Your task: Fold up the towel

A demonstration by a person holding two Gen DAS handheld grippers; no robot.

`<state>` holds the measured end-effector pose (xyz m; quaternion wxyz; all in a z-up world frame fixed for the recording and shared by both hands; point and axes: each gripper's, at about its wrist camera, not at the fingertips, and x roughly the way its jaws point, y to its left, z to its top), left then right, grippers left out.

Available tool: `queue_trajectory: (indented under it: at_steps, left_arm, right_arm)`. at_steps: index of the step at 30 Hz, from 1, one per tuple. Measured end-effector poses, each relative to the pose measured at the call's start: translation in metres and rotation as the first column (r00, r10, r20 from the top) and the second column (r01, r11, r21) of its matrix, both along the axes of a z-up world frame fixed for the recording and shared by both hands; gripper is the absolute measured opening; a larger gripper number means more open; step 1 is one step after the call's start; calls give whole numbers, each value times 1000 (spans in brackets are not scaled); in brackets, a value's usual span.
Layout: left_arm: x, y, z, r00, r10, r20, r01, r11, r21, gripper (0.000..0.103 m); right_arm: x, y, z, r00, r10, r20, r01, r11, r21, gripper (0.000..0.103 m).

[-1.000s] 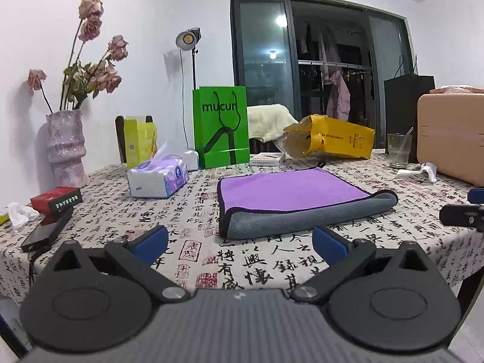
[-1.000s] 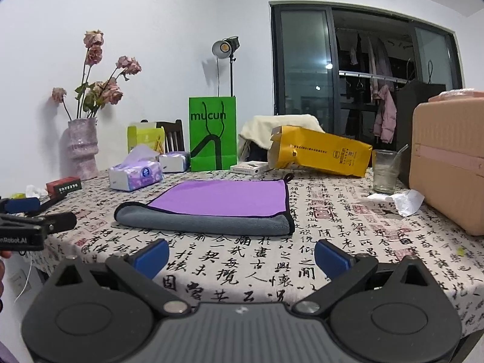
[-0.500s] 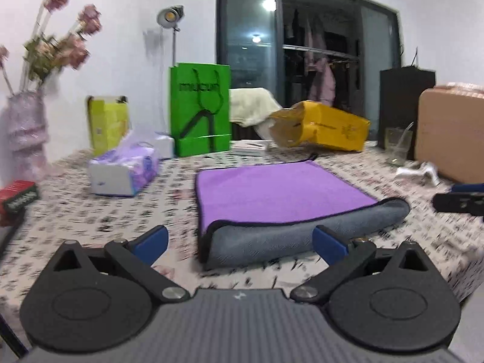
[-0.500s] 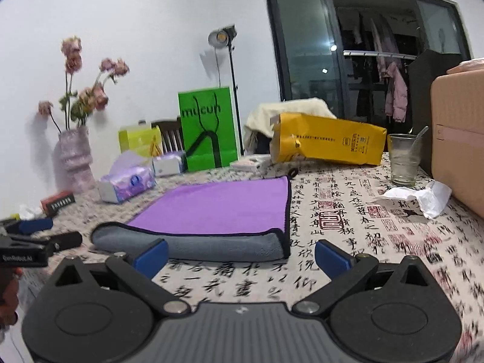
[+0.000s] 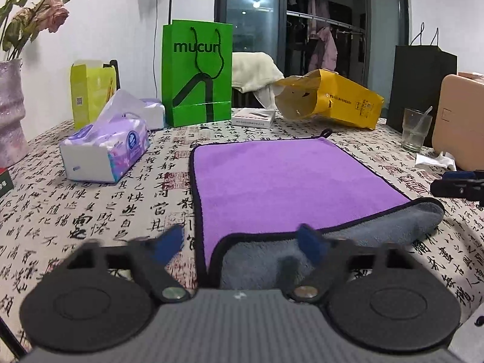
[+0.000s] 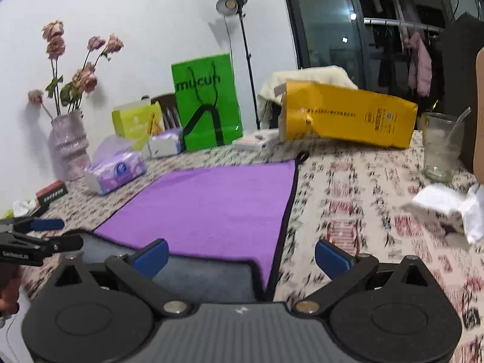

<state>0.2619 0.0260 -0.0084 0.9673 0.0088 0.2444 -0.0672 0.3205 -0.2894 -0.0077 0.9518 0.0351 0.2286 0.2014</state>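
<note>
A purple towel (image 5: pixel 281 181) with a grey underside lies flat on the patterned tablecloth, its near edge folded over so the grey side shows. It also shows in the right wrist view (image 6: pixel 217 199). My left gripper (image 5: pixel 242 246) is open, its blue fingertips straddling the towel's near left corner. My right gripper (image 6: pixel 242 255) is open, straddling the near right corner. The right gripper also shows at the right edge of the left wrist view (image 5: pixel 456 183); the left gripper shows at the left edge of the right wrist view (image 6: pixel 39 236).
A tissue pack (image 5: pixel 106 151), a green bag (image 5: pixel 196 72), a yellow bag (image 5: pixel 329 99), a glass (image 5: pixel 416 128), a crumpled tissue (image 6: pixel 453 208), a vase of dried flowers (image 6: pixel 69 148) and a tan case (image 5: pixel 459 121) stand around the towel.
Both grippers have moved forward and down to the towel's near edge, each now over a near corner. The towel has not moved.
</note>
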Motion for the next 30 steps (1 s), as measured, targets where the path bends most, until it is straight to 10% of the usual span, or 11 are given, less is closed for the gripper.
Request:
queue_trajectory:
  at_steps: [5, 11, 15, 30]
  left_arm:
    - [8, 2, -3, 997, -34, -63, 34, 999, 0, 37]
    - [5, 8, -6, 992, -49, -117, 48, 999, -14, 34]
    - [2, 6, -4, 992, -66, -110, 67, 998, 7, 6]
    - [41, 3, 23, 1000, -20, 4, 20, 999, 39, 6]
  right_arm:
    - [15, -2, -6, 994, 69, -84, -70, 997, -19, 82]
    - [20, 5, -18, 975, 157, -156, -164, 986, -37, 28]
    - [19, 5, -17, 973, 175, -152, -185, 981, -57, 8]
    - [48, 14, 5, 986, 159, -47, -164, 974, -156, 6]
